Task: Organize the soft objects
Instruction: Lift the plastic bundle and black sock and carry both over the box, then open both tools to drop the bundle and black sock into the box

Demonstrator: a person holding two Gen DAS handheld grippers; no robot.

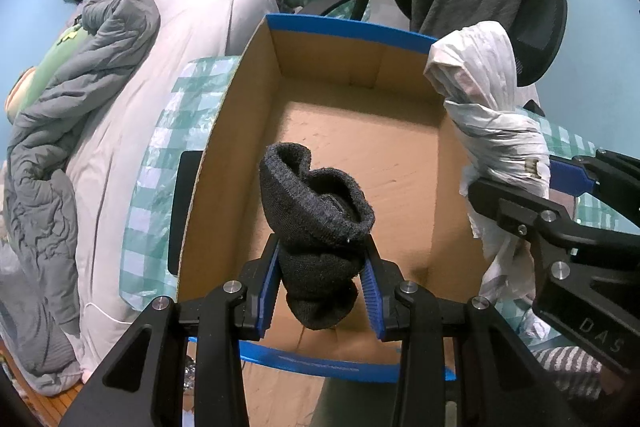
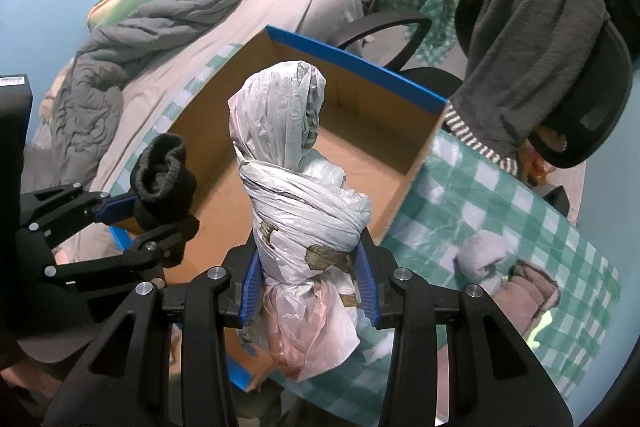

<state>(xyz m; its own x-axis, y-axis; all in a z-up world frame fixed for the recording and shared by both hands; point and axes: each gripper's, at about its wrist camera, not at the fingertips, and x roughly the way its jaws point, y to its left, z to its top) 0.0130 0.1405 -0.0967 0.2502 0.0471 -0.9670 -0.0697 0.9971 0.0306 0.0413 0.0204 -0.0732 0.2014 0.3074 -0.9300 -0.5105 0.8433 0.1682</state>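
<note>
Above the open cardboard box, I have my left claw clamped on a rolled dark sock, its blue pads pressing both sides, the sock standing up between them. My right claw is closed around a twisted white plastic bag bundle, held upright over the box's near edge, beside the checked surface.

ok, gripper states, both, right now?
Left gripper: closed on the dark sock.
Right gripper: closed on the white plastic bag bundle.
</note>
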